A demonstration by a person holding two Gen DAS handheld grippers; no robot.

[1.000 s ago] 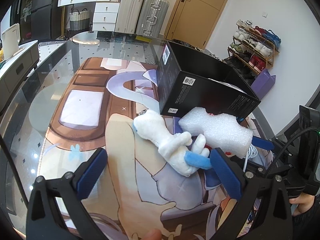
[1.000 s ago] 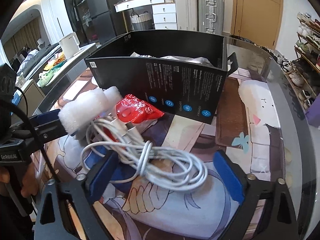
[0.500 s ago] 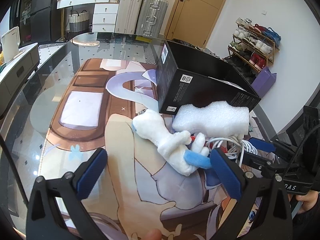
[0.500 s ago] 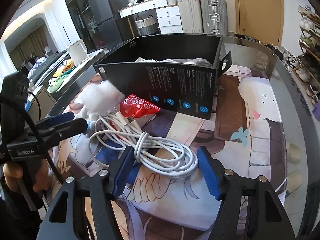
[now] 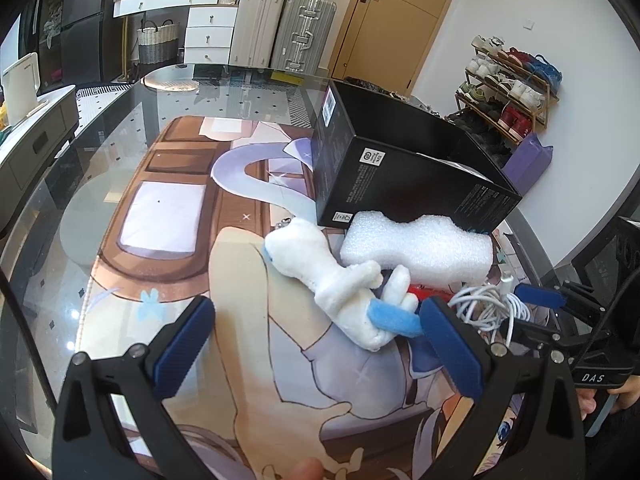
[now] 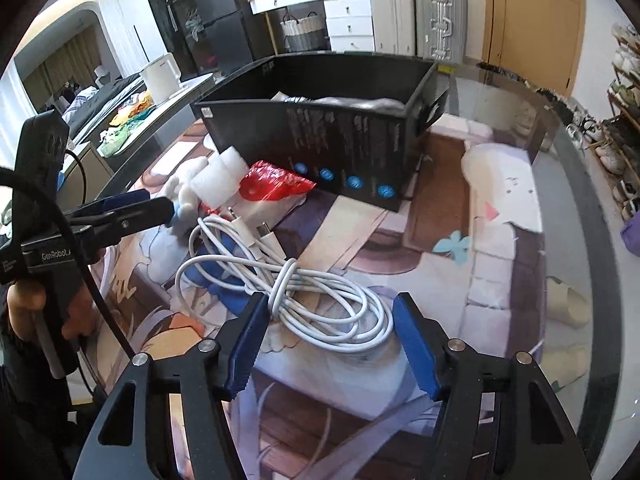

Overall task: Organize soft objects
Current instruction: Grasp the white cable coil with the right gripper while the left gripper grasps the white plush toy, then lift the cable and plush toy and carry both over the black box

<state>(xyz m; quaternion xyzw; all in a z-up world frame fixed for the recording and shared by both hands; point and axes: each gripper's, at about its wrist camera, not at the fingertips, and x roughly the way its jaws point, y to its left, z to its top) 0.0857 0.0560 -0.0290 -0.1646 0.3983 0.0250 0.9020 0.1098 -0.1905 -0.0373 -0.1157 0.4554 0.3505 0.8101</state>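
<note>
A white plush toy (image 5: pixel 328 276) with a blue tail lies on the printed mat just ahead of my left gripper (image 5: pixel 316 344). That gripper stands open and holds nothing; the tail touches its right fingertip. A white foam block (image 5: pixel 416 248) rests against the black open box (image 5: pixel 400 176). My right gripper (image 6: pixel 328 320) is shut on a coiled white cable (image 6: pixel 320 300), with a pad on each side of the bundle. A red packet (image 6: pixel 272 184) lies at the foot of the box (image 6: pixel 340 132), between the foam block (image 6: pixel 216 176) and the cable. The left gripper (image 6: pixel 160 206) shows at the left.
The box holds crumpled grey-white material (image 6: pixel 352 100). The printed mat (image 5: pixel 168 208) covers a glass table (image 5: pixel 48 208) whose curved edge runs at the right (image 6: pixel 600 240). Suitcases (image 5: pixel 280 32), drawers and a shoe rack (image 5: pixel 508 88) stand beyond. A hand (image 6: pixel 28 300) holds the left gripper.
My right gripper's jaws have narrowed onto the cable coil and drawn back a little with it. The foam block has shifted left, toward the box. My left gripper has stayed put.
</note>
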